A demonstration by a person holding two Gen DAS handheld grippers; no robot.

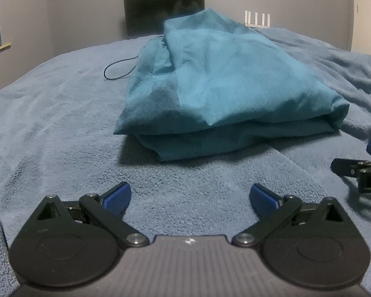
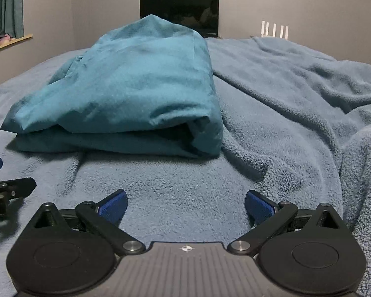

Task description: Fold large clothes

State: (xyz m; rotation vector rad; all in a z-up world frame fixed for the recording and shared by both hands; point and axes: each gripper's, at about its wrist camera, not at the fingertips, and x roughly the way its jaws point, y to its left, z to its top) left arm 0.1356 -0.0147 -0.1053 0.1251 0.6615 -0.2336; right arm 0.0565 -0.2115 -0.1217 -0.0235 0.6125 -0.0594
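A folded teal garment (image 1: 235, 79) of thin, matt, faintly creased woven cloth lies on a nubbly, fleecy blue blanket (image 1: 61, 128). The left gripper (image 1: 190, 198) is matt black plastic with ribbed blue pads (image 1: 117, 198) and shiny metal rivets.

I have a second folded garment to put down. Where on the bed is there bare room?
Left of the teal bundle, the blanket lies flat out to the bed's edge, past a thin dark cord. Right of the bundle it is rumpled into folds. The strip in front holds both open tongs, left and right.
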